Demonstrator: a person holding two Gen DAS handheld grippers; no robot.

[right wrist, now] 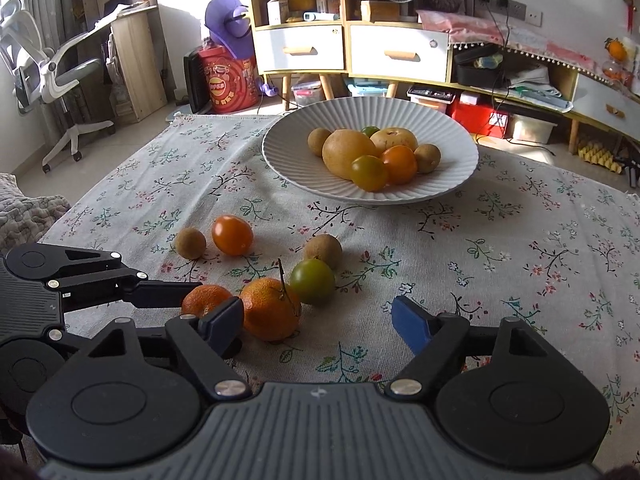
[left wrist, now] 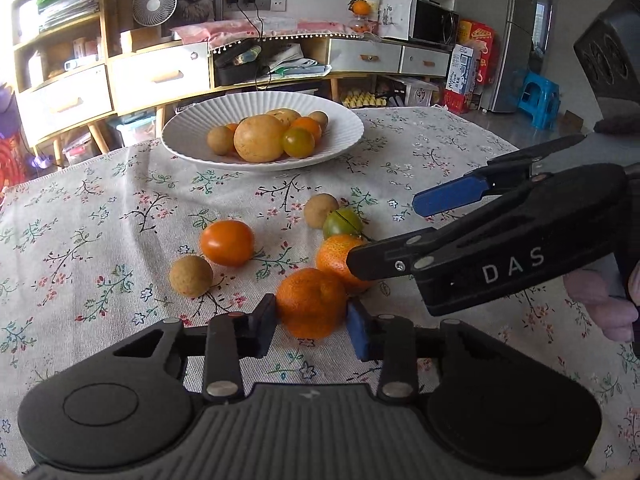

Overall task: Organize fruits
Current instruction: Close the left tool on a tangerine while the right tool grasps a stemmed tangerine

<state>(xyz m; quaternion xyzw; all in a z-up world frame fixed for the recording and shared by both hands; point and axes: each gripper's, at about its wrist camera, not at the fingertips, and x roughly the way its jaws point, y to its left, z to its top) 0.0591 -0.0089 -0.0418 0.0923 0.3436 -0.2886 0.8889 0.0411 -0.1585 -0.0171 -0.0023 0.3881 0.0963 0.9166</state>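
Ribbed glazed plate [right wrist: 448,184]; woven floral tablecloth [right wrist: 520,248]; dimpled mandarin [left wrist: 310,304]

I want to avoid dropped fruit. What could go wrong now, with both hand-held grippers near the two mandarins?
1. The left hand-held gripper pinches one mandarin low at its sides; it may slip when lifted.
2. The second mandarin seems to touch it and the green tomato, so lifting could roll them.
3. The right hand-held gripper, open, sits close; the two could collide.
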